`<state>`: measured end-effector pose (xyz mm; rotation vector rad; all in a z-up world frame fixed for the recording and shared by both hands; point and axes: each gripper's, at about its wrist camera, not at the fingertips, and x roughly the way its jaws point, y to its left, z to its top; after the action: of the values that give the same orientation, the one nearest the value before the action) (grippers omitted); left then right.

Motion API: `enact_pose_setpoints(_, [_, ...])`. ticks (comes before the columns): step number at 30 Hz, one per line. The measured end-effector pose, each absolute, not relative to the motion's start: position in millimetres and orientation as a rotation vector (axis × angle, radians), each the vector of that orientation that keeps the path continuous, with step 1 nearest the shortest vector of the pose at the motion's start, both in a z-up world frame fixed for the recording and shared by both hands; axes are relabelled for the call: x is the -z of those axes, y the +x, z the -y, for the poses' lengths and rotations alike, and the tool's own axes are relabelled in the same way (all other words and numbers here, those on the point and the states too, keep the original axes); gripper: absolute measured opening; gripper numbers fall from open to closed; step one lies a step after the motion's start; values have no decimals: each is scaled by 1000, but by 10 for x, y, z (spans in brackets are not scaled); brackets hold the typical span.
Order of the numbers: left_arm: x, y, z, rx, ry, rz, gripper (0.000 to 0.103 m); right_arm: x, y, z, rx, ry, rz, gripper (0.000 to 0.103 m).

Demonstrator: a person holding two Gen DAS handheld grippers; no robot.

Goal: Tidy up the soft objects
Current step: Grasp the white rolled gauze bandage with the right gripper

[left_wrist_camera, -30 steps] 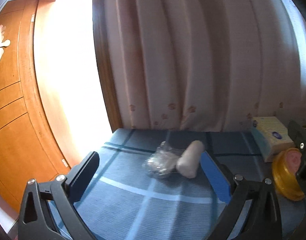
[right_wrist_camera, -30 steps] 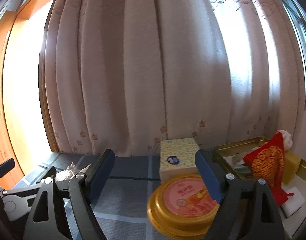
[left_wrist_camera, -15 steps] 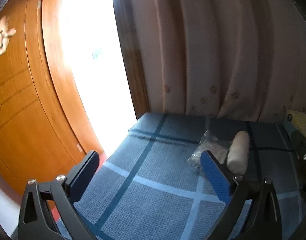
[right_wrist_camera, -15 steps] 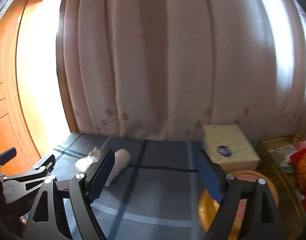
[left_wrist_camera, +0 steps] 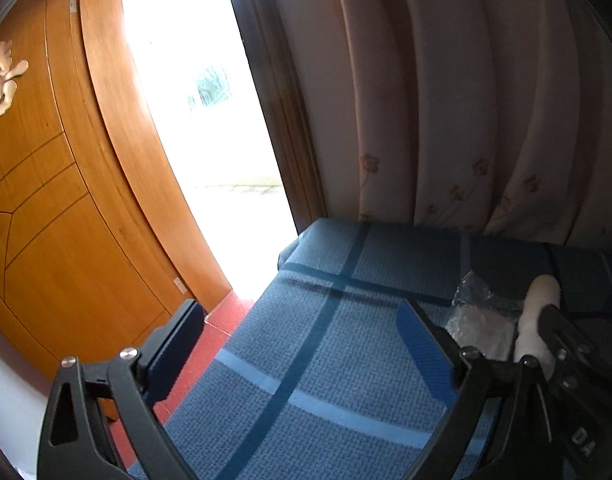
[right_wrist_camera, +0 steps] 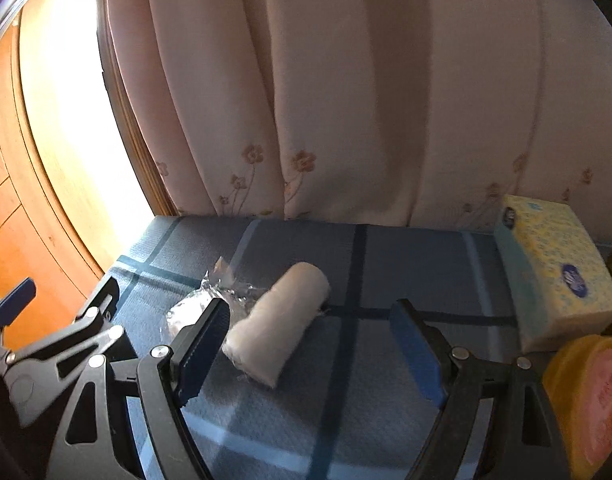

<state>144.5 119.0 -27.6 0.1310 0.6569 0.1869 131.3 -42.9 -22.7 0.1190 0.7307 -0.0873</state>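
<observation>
A cream rolled cloth (right_wrist_camera: 278, 326) lies on the blue checked table cover (right_wrist_camera: 386, 264), with a crumpled clear plastic wrapper (right_wrist_camera: 202, 304) against its left side. My right gripper (right_wrist_camera: 310, 344) stands open just in front of the roll, whose near end lies between the fingers without touching the pads. In the left wrist view the roll (left_wrist_camera: 540, 312) and the wrapper (left_wrist_camera: 482, 320) lie at the right, partly behind the right gripper's frame. My left gripper (left_wrist_camera: 302, 344) is open over the cover's left part, nothing between its fingers.
A yellow and blue tissue box (right_wrist_camera: 554, 268) stands at the right by the curtain (right_wrist_camera: 346, 100). A yellow round tub with a pink lid (right_wrist_camera: 586, 396) sits in front of it. The table's left edge (left_wrist_camera: 242, 320) drops to a red floor beside a wooden door (left_wrist_camera: 46, 200).
Both views have swung left and tilted down. The roll and wrapper have come in between the right gripper's fingers; the tub and tissue box slid to the right edge. The left gripper now faces the door.
</observation>
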Motion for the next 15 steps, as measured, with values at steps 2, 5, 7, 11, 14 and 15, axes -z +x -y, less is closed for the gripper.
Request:
enact_pose_setpoints(2, [291, 1472, -1217, -183, 115, -675, 98, 262, 1386, 440, 87, 126, -750, 84])
enact_pose_setpoints(5, [335, 1529, -1258, -181, 92, -709, 98, 292, 1456, 478, 86, 148, -770, 84])
enact_pose_setpoints(7, [361, 1561, -1279, -171, 77, -734, 98, 304, 1483, 487, 90, 154, -779, 84])
enact_pose_setpoints(11, [406, 1621, -1304, -164, 57, -776, 98, 360, 1589, 469, 106, 147, -822, 73])
enact_pose_setpoints(14, [411, 1633, -1329, -164, 44, -787, 98, 430, 1691, 439, 107, 144, -873, 66])
enact_pose_setpoints(15, [410, 1635, -1335, -163, 38, -790, 98, 455, 1729, 415, 99, 143, -891, 66])
